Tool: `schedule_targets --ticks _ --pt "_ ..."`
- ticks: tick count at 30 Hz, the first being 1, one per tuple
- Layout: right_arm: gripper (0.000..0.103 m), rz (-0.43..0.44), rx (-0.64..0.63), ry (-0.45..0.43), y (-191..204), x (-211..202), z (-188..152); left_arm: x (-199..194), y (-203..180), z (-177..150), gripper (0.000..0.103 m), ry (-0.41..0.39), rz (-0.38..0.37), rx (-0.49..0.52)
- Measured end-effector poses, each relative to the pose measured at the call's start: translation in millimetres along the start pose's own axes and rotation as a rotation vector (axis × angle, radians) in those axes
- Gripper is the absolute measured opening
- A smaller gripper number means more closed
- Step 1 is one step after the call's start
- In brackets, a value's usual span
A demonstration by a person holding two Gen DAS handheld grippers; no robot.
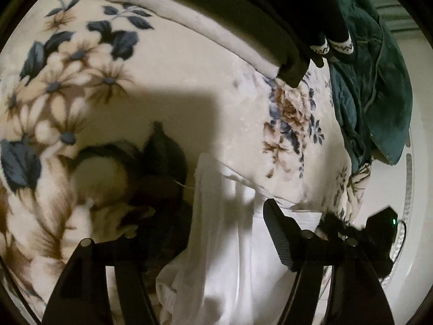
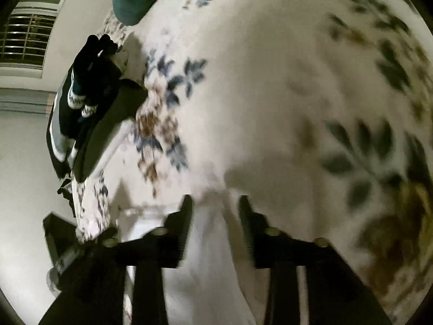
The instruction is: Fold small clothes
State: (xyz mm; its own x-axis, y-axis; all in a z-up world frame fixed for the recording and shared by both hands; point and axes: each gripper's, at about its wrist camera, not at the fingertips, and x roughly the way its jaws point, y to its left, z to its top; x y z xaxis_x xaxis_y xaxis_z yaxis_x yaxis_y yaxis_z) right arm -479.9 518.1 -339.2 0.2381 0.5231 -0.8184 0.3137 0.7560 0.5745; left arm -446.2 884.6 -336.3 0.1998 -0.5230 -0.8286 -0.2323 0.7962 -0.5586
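The white garment [image 1: 227, 246] is lying on the flowered blanket [image 1: 176, 62], running up between the left gripper [image 1: 205, 216] jaws, which are standing wide and clear of it. The right gripper [image 2: 215, 203] is straddling the cloth, jaws narrower, grip unclear.

A home bedroom, shown by a plush floral blanket [image 1: 167, 62] spread as over a bed; folded garments stacked on it [image 1: 243, 19], black patterned socks [image 1: 335, 43] on top; a crumpled green garment [image 1: 373, 89] beside them; a barred window [image 2: 25, 40] set in a pale wall [image 2: 24, 149].
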Motion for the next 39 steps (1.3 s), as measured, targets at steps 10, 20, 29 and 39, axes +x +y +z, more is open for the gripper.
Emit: schedule_targets --ticks 10,20,29,39 --pt "0.003 0.145 0.110 0.054 -37.5 12.7 -30.3 -12.4 11.6 11.8 0.006 -0.045 0.037 0.039" --pt "0.060 0.055 0.008 0.171 -33.4 -27.8 -87.6 -53.2 44.8 -97.1 0.068 0.086 -0.048 -0.045" --pt "0.026 0.115 0.073 0.305 -61.8 -3.8 -163.5 -38.1 41.7 -159.7 0.012 0.052 -0.035 -0.056" --pt "0.006 -0.019 -0.011 0.246 -54.3 -15.7 -167.6 -51.2 55.7 -154.5 0.007 0.057 0.044 -0.028"
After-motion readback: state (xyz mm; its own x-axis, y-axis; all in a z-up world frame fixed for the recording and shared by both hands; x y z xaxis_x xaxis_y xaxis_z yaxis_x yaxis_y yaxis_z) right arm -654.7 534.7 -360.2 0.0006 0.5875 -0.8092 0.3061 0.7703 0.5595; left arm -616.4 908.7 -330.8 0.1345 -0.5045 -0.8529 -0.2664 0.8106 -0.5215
